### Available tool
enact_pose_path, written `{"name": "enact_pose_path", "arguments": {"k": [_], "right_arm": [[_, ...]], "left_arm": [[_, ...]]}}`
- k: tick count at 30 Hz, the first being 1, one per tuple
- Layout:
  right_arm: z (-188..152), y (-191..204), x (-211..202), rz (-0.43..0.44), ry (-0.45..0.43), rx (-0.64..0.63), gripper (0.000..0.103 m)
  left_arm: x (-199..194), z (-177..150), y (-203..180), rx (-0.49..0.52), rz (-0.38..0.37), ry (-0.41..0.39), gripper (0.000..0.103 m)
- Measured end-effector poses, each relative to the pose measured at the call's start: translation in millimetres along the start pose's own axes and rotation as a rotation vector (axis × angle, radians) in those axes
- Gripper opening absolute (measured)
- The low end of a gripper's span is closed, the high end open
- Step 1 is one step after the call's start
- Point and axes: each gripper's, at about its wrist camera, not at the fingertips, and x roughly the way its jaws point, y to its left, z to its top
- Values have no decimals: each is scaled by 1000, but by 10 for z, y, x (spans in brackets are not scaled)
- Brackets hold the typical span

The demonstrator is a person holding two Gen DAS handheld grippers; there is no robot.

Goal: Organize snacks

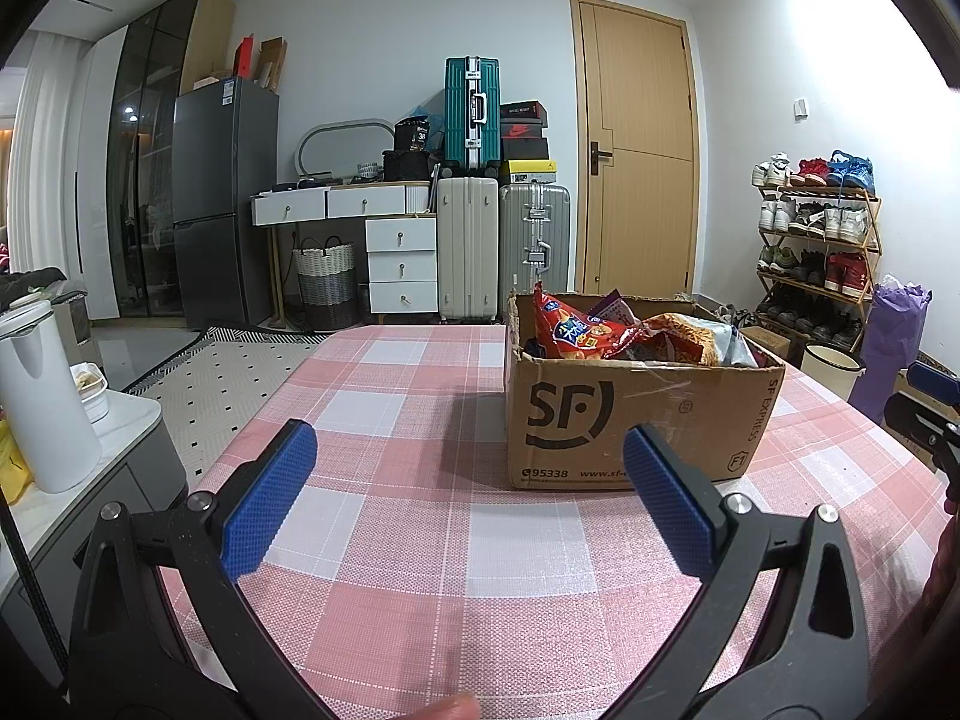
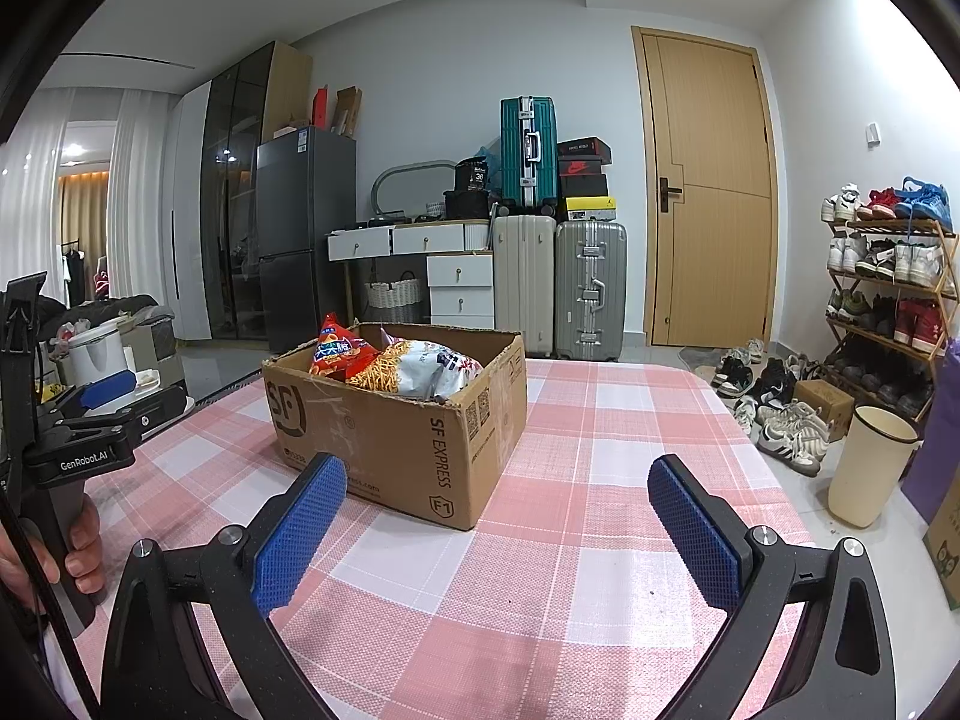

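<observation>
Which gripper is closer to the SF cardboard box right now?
Left, by a small margin, as far as the views show. The left gripper faces the cardboard box front; the right gripper is off its corner. Both jaws open, empty.

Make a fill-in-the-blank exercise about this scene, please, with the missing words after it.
1. The brown cardboard box stands on a pink and white ____ tablecloth.
2. The red snack bag lies ____ the box.
3. The left gripper and the right gripper are both ____, holding nothing.
4. The large letters printed on the box are ____.

Missing words: checked; inside; open; SF
</observation>
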Motion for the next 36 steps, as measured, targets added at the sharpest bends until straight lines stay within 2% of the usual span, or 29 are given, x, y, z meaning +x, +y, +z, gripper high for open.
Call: {"name": "enact_pose_path", "arguments": {"k": [36], "right_arm": [[2, 7, 5, 0, 1, -2, 103]], "left_arm": [[18, -35, -20, 2, -10, -1, 102]]}}
